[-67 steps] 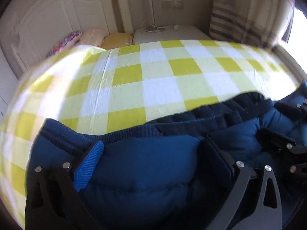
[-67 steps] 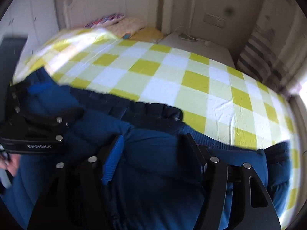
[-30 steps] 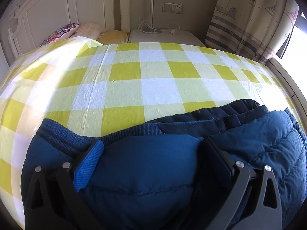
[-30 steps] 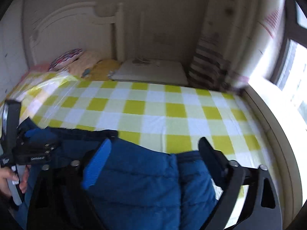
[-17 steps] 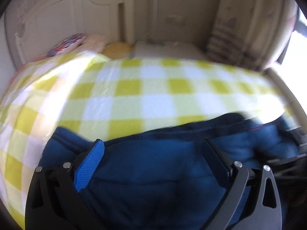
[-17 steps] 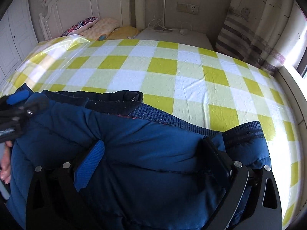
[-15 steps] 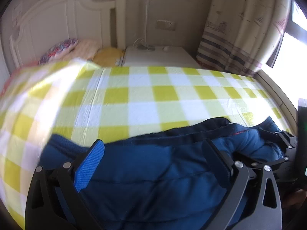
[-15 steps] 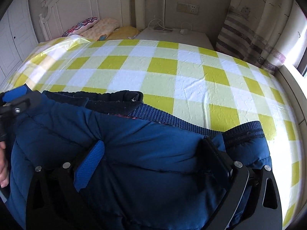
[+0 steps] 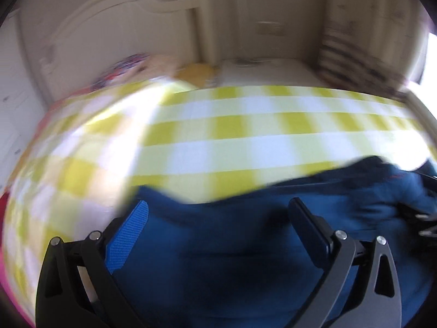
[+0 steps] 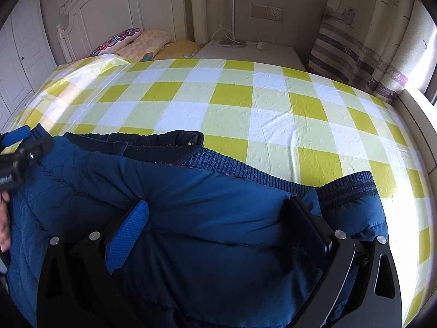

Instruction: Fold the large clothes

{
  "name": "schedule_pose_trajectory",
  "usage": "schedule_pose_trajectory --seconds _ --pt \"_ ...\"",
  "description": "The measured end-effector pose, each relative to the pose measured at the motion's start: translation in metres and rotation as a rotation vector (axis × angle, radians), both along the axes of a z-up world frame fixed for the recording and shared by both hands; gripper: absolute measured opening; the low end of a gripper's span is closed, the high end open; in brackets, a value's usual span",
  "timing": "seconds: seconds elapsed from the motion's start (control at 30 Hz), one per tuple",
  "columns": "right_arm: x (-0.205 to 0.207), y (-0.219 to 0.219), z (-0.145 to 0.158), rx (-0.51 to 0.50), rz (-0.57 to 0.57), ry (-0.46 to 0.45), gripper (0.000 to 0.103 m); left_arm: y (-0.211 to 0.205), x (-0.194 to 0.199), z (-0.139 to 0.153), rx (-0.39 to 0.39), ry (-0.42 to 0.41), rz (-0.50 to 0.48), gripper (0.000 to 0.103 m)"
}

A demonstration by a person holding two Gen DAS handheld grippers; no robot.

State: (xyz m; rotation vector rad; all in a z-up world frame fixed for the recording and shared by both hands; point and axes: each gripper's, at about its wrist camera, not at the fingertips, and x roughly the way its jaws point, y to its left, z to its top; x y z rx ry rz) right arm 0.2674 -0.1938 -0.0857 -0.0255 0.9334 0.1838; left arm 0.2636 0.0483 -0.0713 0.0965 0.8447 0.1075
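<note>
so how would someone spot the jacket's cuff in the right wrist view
Start at the yellow-and-white checked bed cover; the blue padded jacket lies along its near edge. At the jacket's right end sits the cuff, a dark ribbed knit band, unlike the smooth quilted fabric beside it.

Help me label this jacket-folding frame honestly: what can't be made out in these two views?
- Left wrist view: motion blur smears the blue jacket and checked bedspread.
- Both views: the jacket's near part runs off the bottom edge.
- Right wrist view: the left tool is cut by the left edge; whether it grips cannot be told.
</note>
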Motion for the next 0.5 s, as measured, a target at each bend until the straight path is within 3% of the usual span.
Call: schedule_pose_trajectory --seconds 0.07,0.13,0.2,0.3,0.37,0.43,0.5 --pt "0.0 0.0 0.0 0.002 0.0 0.001 0.097 0.041 0.011 -0.017 -0.12 0.087 0.095 0.101" --pt "-0.001 0.001 0.0 -0.002 -0.001 -0.001 0.097 0.074 0.018 -0.034 -0.337 0.151 0.126 0.101" --pt "-0.001 0.001 0.0 -0.008 -0.001 -0.003 0.097 0.074 0.017 -0.033 -0.327 0.143 0.136 0.101" --pt "-0.001 0.0 0.0 -0.002 -0.002 -0.005 0.098 0.063 0.014 -0.027 -0.244 0.105 0.132 0.098" --pt "-0.001 0.001 0.0 -0.007 -0.002 -0.006 0.098 0.058 -0.002 -0.007 -0.197 -0.015 0.151 0.091" --pt "0.0 0.001 0.0 -0.005 -0.001 -0.005 0.098 0.047 -0.022 0.013 -0.156 -0.136 0.127 0.093" --pt "0.0 0.001 0.0 -0.002 -0.002 -0.005 0.098 0.018 -0.042 0.033 -0.163 -0.192 -0.013 0.101"
